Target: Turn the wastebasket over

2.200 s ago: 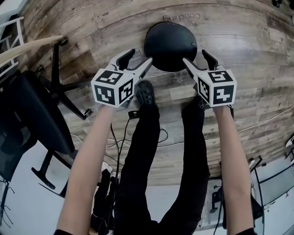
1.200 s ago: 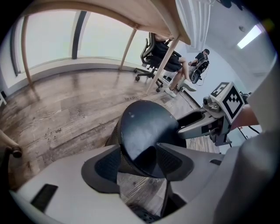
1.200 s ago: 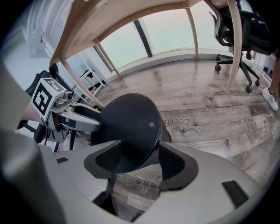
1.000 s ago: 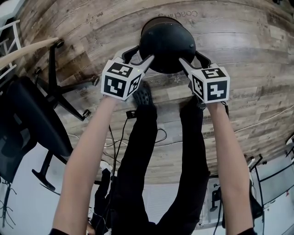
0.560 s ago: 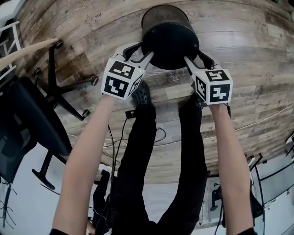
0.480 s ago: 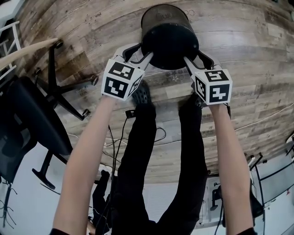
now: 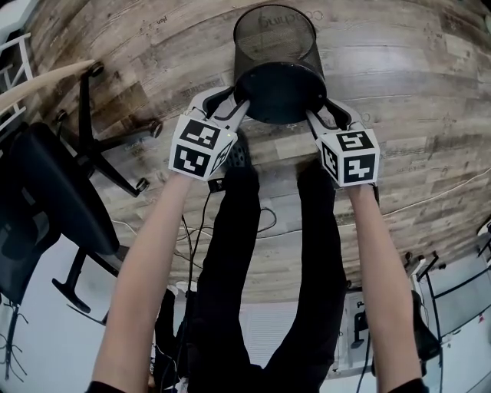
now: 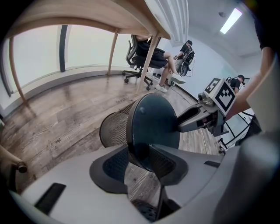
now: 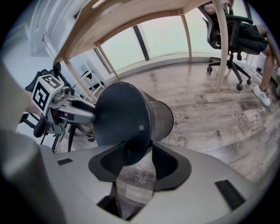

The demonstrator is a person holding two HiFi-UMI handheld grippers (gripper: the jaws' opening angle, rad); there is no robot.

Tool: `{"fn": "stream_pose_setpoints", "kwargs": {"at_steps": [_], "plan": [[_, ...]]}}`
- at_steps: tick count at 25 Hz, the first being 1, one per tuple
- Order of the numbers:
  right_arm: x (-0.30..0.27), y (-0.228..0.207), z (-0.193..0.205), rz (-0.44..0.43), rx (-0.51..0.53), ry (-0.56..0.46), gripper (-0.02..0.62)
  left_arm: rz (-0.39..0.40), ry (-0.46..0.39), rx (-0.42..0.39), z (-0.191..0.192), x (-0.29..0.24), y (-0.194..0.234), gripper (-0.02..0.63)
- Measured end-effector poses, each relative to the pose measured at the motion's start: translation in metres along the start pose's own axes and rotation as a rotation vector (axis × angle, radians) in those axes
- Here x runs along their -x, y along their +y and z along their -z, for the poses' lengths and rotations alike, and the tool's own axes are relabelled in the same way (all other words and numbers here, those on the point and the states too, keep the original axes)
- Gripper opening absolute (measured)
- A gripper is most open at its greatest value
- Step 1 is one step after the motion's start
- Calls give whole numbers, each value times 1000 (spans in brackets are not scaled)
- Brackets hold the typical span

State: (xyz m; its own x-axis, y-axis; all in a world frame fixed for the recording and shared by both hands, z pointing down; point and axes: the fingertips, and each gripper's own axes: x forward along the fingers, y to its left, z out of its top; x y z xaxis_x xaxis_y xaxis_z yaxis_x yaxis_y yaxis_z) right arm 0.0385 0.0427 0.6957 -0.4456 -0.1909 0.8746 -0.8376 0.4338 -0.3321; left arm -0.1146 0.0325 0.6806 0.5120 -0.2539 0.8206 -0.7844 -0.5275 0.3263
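Print shows on the plank floor [image 7: 430, 92] just beyond the wastebasket [image 7: 276, 54] — an upside-down printed word [image 7: 288, 15], seen partly through the mesh. It looks like "Coaching", but the letters are not certain. Below the wastebasket's base, the right gripper view shows stamped symbols [image 9: 142, 175] on a plank, circles and a star. Each marker cube [image 7: 199, 146] carries only black-and-white squares, no words.

The wastebasket is tipped on its side, its solid round base towards the person and its open mesh mouth pointing away. Whether the far rim touches the floor cannot be told. The left gripper [image 7: 236, 104] takes the base rim on the wastebasket's left and the right gripper [image 7: 321, 111] takes it on the right. Both point steeply down at the end of outstretched forearms [image 7: 146, 261]. Both pairs of jaws have just been closing and now stand at a middling width, pads pressed on the rim.

Beyond the wastebasket's mouth lie bare planks. To its left stand an office chair [image 7: 46, 192] with its wheeled foot and the edge of a wooden desk [image 7: 46, 80]. On the near side the person's legs [image 7: 238, 253] stand close under the base — a cable [image 7: 265, 222] trails between them.
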Motion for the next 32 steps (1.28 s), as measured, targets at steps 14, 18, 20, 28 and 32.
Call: {"fn": "stream_pose_setpoints", "kwargs": {"at_steps": [14, 18, 20, 28, 32], "plan": [[2, 4, 64, -24, 16, 74, 175, 41, 31, 12, 56, 2, -43, 123], [-9, -2, 82, 14, 30, 97, 167, 39, 74, 5, 77, -12, -49, 110], [-16, -5, 89, 23, 29, 98, 163, 28, 86, 6, 84, -21, -49, 107], [-49, -22, 108, 37, 96, 84, 158, 37, 120, -54, 114, -55, -47, 103], [-66, -28, 126, 46, 120, 94, 155, 39, 159, -87, 135, -70, -49, 101]]}}
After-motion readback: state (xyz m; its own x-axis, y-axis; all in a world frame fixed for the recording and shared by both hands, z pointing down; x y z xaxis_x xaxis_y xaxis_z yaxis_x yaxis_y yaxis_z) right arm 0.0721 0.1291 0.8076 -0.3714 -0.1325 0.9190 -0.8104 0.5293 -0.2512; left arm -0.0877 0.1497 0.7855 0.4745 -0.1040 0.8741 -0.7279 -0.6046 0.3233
